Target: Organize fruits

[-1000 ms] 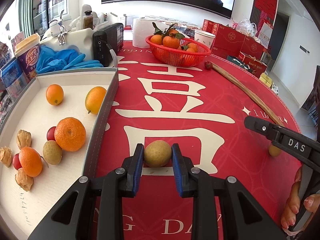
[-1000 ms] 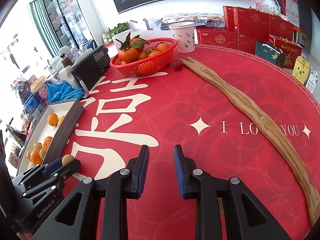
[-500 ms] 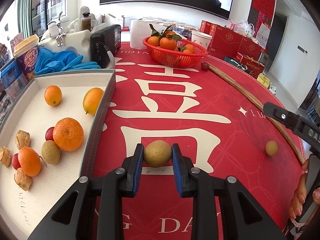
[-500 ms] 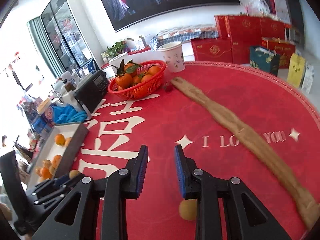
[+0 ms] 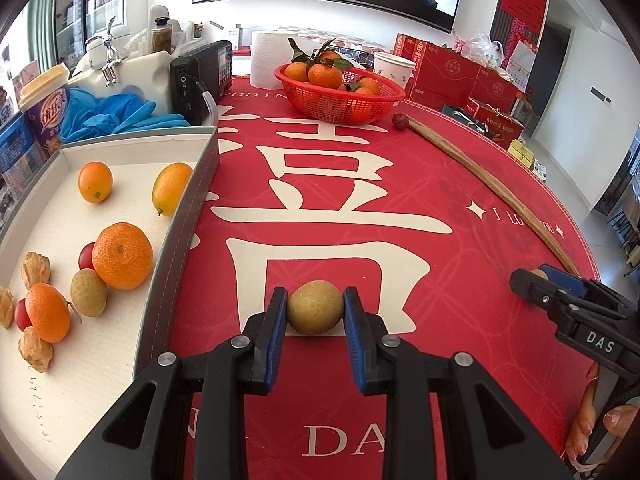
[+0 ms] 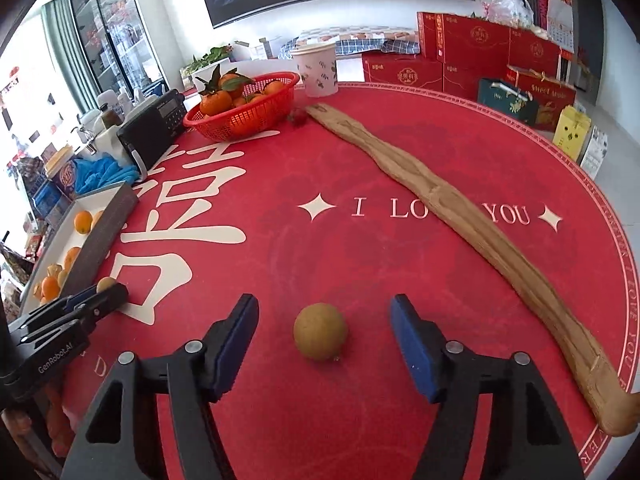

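My left gripper is shut on a round yellow-brown fruit, low over the red tablecloth just right of the white tray. The tray holds several fruits: an orange, kumquats, a brown fruit and husked berries. In the right wrist view, my right gripper stands open over a second yellow-brown fruit. That fruit lies on the cloth between the fingers, and neither pad touches it. The left gripper with its fruit shows at the left there.
A red basket of mandarins stands at the back, with a paper cup beside it. A long wooden stick crosses the right side of the table. A black radio and blue gloves sit behind the tray. A hand shows at the lower right.
The right gripper's jaws went from nearly shut to wide apart, and it shifted so the loose fruit now lies between its fingers. The left gripper kept still with its fruit.
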A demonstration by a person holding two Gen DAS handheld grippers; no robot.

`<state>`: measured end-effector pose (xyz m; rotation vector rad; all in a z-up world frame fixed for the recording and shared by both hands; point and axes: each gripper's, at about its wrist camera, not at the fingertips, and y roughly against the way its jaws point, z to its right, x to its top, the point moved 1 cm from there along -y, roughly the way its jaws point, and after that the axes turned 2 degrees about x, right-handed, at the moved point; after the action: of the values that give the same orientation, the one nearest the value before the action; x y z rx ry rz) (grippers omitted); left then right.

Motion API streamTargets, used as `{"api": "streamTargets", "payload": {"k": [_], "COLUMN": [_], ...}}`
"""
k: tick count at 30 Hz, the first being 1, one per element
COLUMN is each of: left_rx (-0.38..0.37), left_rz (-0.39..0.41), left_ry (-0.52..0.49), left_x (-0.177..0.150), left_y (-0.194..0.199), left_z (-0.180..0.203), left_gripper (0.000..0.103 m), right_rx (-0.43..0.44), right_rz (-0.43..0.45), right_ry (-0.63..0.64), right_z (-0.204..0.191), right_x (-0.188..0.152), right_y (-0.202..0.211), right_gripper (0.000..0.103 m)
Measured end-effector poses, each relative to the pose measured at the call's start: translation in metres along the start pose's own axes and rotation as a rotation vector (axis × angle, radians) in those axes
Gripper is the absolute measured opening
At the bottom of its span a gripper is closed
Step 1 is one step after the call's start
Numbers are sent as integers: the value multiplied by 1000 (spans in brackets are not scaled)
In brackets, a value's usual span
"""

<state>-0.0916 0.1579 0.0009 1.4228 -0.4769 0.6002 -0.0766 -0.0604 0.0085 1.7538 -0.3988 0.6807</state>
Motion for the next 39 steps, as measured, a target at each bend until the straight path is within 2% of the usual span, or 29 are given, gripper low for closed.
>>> {"api": "streamTargets", "payload": {"k": [3,8,19,25,33,39], "left_rx": [-5,6,-1,28,75,99], "left_rz": [0,24,97,116,129,101], "left_ry": [4,8,44,87,176,222], "left_x": [1,1,14,16,14,10], "left_y": [0,6,33,44,55,50], "left_z": [-1,-3,-22,-46,-92,-119], "left_gripper": [31,31,31,31,31,30], "right_rx": [-44,45,152,203,265,302], "right_rz": [2,8,-26,-50,-64,-97], "right_ry": [43,-11,-98,-70,47,137], "right_z": [-8,-3,-14,-52,-130,-187], "right_x": [-1,0,11,26,52,62], "right_y": [-2,-3,-11,-14,-17,-28], "right_gripper": [27,27,27,27,27,27]}}
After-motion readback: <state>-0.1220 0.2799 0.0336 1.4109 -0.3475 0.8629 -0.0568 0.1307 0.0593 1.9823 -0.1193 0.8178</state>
